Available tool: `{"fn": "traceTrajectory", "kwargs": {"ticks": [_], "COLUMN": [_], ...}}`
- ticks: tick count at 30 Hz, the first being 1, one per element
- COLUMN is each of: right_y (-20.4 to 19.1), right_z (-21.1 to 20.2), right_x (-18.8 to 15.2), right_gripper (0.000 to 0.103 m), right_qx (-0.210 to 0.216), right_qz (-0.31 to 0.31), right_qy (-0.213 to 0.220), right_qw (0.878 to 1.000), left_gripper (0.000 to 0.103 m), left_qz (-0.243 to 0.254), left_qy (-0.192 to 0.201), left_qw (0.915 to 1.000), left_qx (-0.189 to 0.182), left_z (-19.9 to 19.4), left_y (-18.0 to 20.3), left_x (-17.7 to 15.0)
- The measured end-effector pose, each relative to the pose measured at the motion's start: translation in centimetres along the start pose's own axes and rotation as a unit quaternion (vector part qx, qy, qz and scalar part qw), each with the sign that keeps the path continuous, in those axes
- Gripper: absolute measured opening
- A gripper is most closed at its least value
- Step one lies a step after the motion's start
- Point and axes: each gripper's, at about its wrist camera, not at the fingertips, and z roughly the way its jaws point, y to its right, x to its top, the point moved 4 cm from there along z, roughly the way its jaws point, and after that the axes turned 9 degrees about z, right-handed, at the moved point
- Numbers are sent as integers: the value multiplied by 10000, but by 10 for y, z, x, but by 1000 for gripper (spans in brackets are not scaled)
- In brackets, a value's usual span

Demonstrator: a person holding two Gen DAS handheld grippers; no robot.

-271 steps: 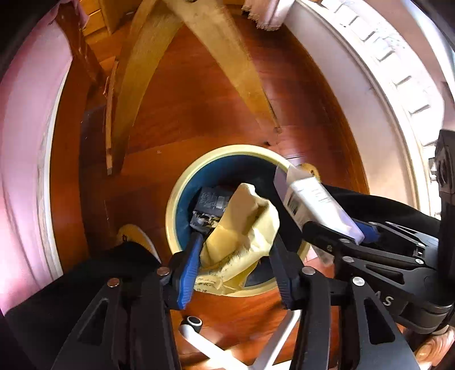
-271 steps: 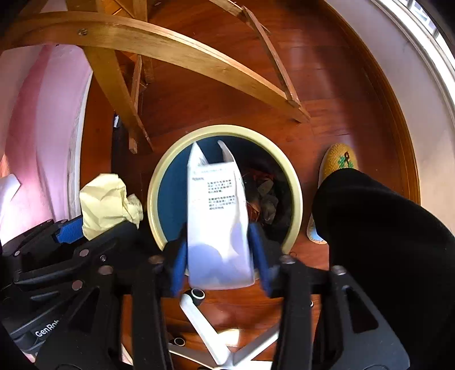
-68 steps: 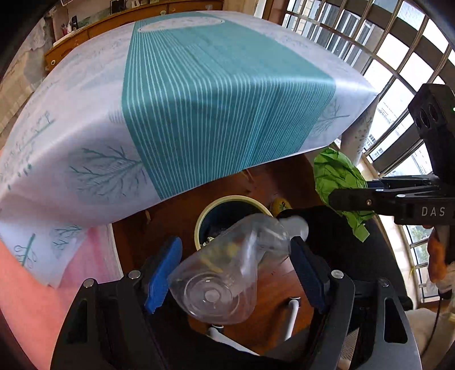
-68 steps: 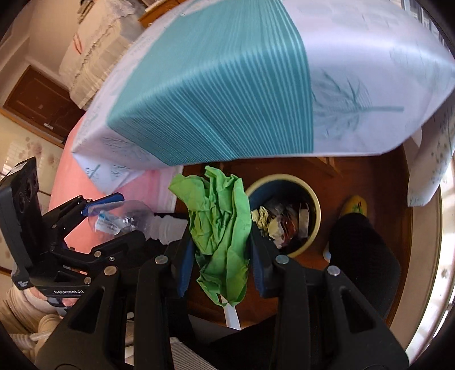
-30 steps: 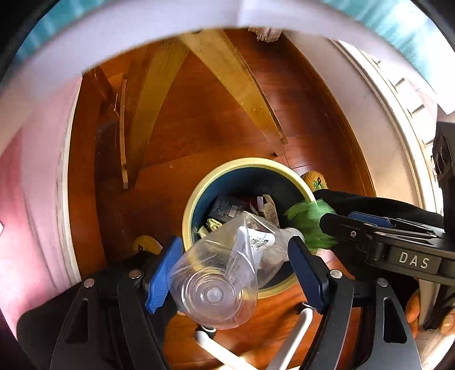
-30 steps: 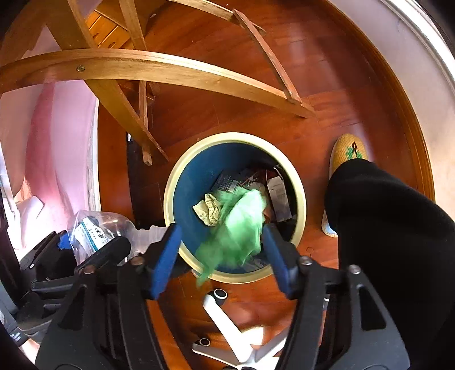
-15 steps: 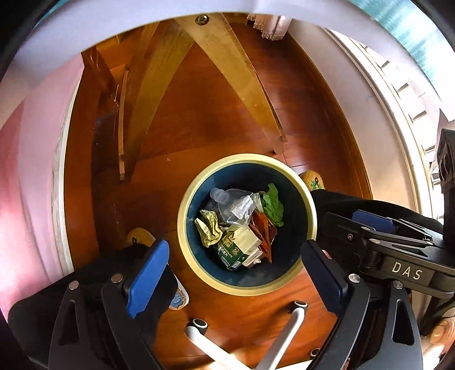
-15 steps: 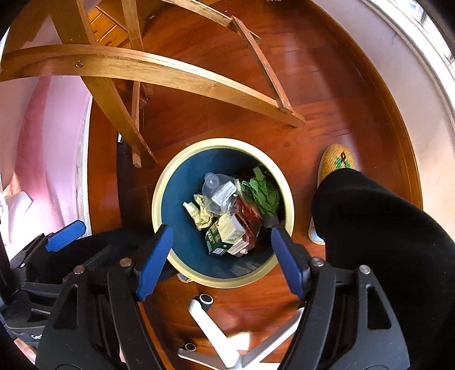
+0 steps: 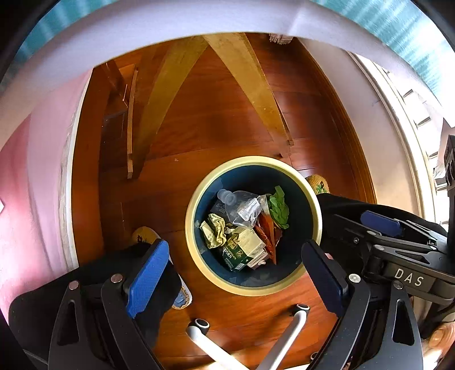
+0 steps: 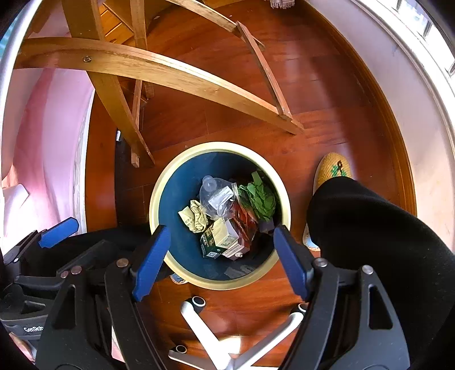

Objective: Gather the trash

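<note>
A round trash bin (image 9: 196, 205) with a cream rim and dark blue inside stands on the wooden floor; it also shows in the right wrist view (image 10: 159, 199). In it lie a clear plastic bottle (image 9: 241, 206), a green crumpled wrapper (image 9: 280, 209), yellow crumpled paper (image 9: 216, 233) and a carton (image 9: 244, 250). My left gripper (image 9: 236, 277) is open and empty above the bin's near rim. My right gripper (image 10: 220, 256) is open and empty above the bin. The right gripper's body (image 9: 398, 250) shows at the right of the left wrist view.
Wooden table legs (image 10: 159, 71) cross behind the bin. The tablecloth edge (image 9: 199, 22) hangs at the top. A white chair base (image 10: 204, 333) sits below the bin. My black trouser leg (image 10: 384, 242) and yellow slipper (image 10: 335, 168) are right of the bin. Pink fabric (image 10: 42, 142) at left.
One second ago the left gripper held the bottle and the green wrapper was falling from the right. Both now lie in the bin, and both grippers have opened wide and risen slightly.
</note>
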Motion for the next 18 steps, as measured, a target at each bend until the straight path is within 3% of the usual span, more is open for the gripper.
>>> {"fn": "traceTrajectory", "kwargs": {"ticks": [7,18], "right_y": [-8,-35], "right_z": [-14,-57], "right_x": [-3,-24], "right_gripper": [74,75], "right_qx": [-52,-25], "right_qz": [-184,-694], "right_qy": [196,399], "right_qw": [9996,9968], "left_gripper": [95,95], "left_qz": [-19,-177], "left_qy": [136,546], "left_qw": [9998,9982], "left_qx": [133,174], "left_z": [-18,-77], "left_y": [-1,-5], "left_x": [-6,-23]}}
